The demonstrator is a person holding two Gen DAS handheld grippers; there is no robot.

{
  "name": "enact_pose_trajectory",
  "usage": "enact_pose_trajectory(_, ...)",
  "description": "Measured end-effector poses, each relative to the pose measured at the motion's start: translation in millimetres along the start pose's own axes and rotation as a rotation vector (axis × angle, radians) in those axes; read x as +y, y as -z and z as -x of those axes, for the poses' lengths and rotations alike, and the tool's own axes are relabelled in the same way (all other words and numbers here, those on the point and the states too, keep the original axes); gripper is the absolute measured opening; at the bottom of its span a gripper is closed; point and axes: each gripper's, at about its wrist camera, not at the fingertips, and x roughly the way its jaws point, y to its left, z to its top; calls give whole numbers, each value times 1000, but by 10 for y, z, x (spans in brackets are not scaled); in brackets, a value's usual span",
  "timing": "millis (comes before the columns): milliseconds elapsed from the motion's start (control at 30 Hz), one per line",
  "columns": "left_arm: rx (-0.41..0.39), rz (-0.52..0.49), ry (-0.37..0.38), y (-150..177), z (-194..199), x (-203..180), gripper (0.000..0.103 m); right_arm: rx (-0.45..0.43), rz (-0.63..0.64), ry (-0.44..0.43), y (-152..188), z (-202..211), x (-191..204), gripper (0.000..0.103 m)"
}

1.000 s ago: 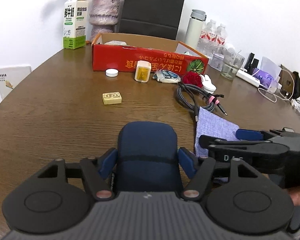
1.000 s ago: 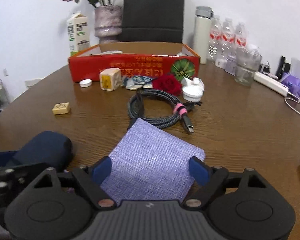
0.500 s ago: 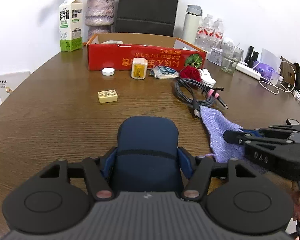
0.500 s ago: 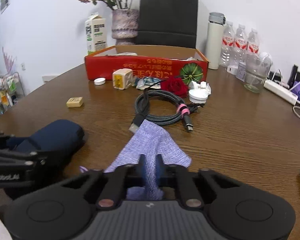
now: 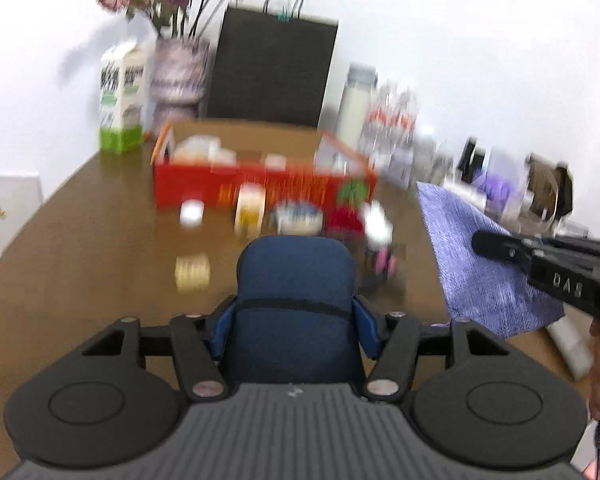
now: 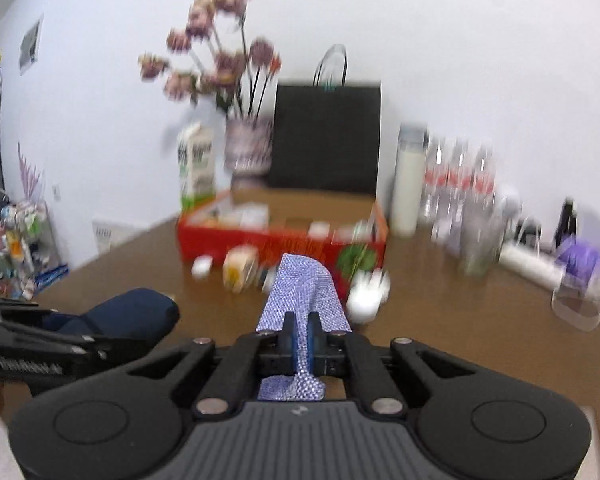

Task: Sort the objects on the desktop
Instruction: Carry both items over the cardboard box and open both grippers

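Our left gripper [image 5: 296, 320] clasps the navy pouch [image 5: 296, 304] above the table [image 5: 80, 264]; our right gripper [image 6: 300, 340] pinches the purple cloth [image 6: 302, 292] aloft. Only the right view shows the cluttered rack [image 6: 16, 240] beyond the table's left edge.

A black paper bag [image 6: 327, 138] with thin handles stands at the far edge of the brown desk [image 5: 80, 248], against the white wall. Left of it, a mottled vase [image 6: 247, 148] holds dried pinkish flowers [image 6: 216, 60]. To the right stands a white flask [image 6: 410, 184], then a blurred row of clear water bottles [image 6: 458, 188].
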Motion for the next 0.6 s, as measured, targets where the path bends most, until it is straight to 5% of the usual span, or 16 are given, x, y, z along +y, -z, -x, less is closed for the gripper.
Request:
enact_pose_trajectory(167, -72, 31, -3, -1113, -440, 115, 60, -112, 50, 6, -851, -443, -344, 3)
enact_pose_trajectory(333, -30, 88, -52, -2103, -1393, 200, 60, -93, 81, -46, -1728, -1384, -608, 4)
enact_pose_trajectory(467, 56, 48, -65, -2408, -2273, 255, 60, -35, 111, -86, -2027, -2377, -674, 4)
enact_pose_trajectory(600, 172, 75, -108, -2418, -3012, 375, 60, 90, 145, -59, -1894, -3257, -704, 4)
